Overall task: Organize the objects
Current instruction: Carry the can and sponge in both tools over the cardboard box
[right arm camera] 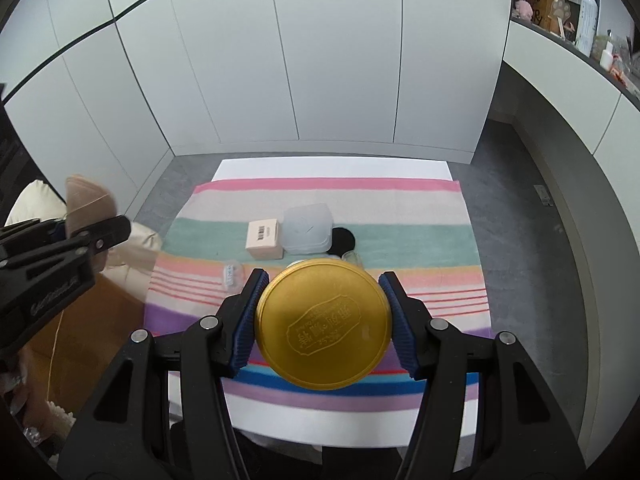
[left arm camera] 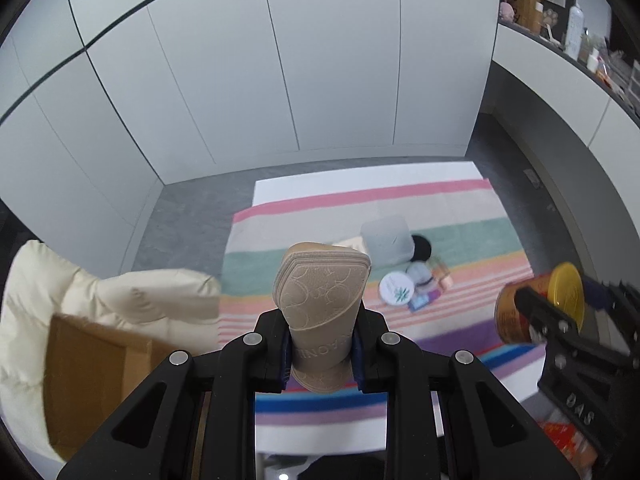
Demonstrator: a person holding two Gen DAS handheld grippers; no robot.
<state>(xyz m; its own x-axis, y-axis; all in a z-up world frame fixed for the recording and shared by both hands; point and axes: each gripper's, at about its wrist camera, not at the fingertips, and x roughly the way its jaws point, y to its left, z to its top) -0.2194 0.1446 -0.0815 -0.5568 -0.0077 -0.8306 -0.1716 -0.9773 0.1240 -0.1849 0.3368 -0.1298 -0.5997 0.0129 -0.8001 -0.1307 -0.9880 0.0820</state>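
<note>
My left gripper (left arm camera: 320, 354) is shut on a stack of tan embossed insoles (left arm camera: 322, 292), held upright above the striped blanket (left arm camera: 460, 216). My right gripper (right arm camera: 323, 322) is shut on a round tin with a gold lid (right arm camera: 320, 300), its blue pads pressing both sides. Each view catches the other tool: the gold-lidded tin (left arm camera: 516, 312) at the right edge, the insoles (right arm camera: 86, 200) at the left edge. Still on the blanket (right arm camera: 420, 240) lie a translucent lidded box (right arm camera: 307, 228), a small pale carton (right arm camera: 263, 238), a black round item (right arm camera: 343, 240) and a white round tin (left arm camera: 396, 289).
An open cardboard box (left arm camera: 92, 360) stands at the left with a cream padded jacket (left arm camera: 120, 292) draped over it. White cabinet doors (right arm camera: 320, 60) close off the far side. A cluttered shelf (right arm camera: 592, 40) runs along the right above grey floor (right arm camera: 520, 184).
</note>
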